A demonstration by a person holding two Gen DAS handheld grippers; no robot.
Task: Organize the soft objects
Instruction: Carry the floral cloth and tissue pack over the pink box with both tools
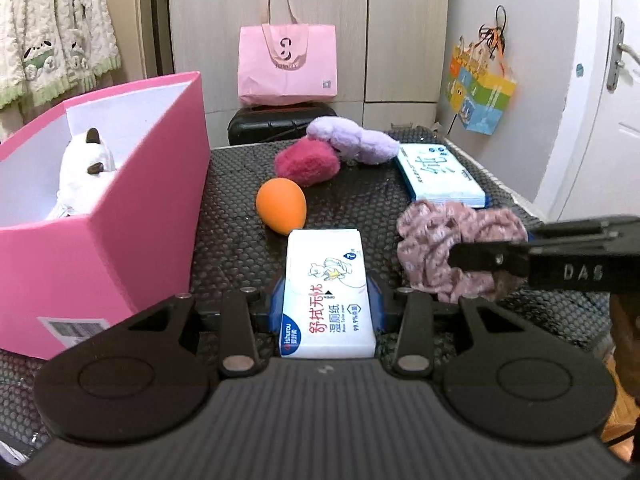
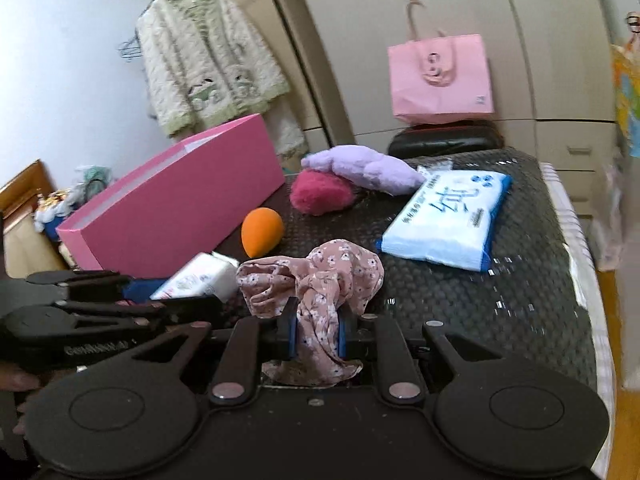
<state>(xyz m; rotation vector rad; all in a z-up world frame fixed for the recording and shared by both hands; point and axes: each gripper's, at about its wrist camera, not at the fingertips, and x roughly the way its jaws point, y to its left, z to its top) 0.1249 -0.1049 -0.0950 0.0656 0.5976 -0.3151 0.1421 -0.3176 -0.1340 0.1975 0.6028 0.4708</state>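
Table (image 1: 224,216) w/ black textured mat, carrying everything; soft items scattered across it, prob. staged for sorting into one bin.

Pink box (image 1: 120,216) at 9 o'clock in left wrist view, open-topped, standing on table; white plush cat (image 1: 84,168) w/ dark ears already inside, leaning on near wall; nothing else visible in it, though box floor mostly hidden.

Large tissue pack (image 2: 448,220) at 2 o'clock in right wrist view, flat on mat, untouched.

Purple plush (image 1: 352,140) at 12 o'clock, far edge, lying partly over magenta plush (image 1: 306,162); touching.

Floral scrunchie (image 2: 340,276) pinched in right gripper (image 2: 318,338); fingers closed on a fold of fabric w/ blue pads either side, rest of cloth bunched ahead of tips; grip on one gathered fold prob. because loose fabric gives no firmer edge.

Small wet-wipe pack (image 1: 326,296) between left gripper (image 1: 326,312) fingers; blue pads pressed against both long sides, so closed on pack, held lengthwise along fingers for a square squeeze; pack sitting low near mat, cannot tell if lifted.

Orange egg-shaped sponge (image 1: 282,206) at 12 o'clock just beyond wipe pack, free on mat.

Likely next: both held items to pink box; risk of scrunchie slipping from thin pinch.
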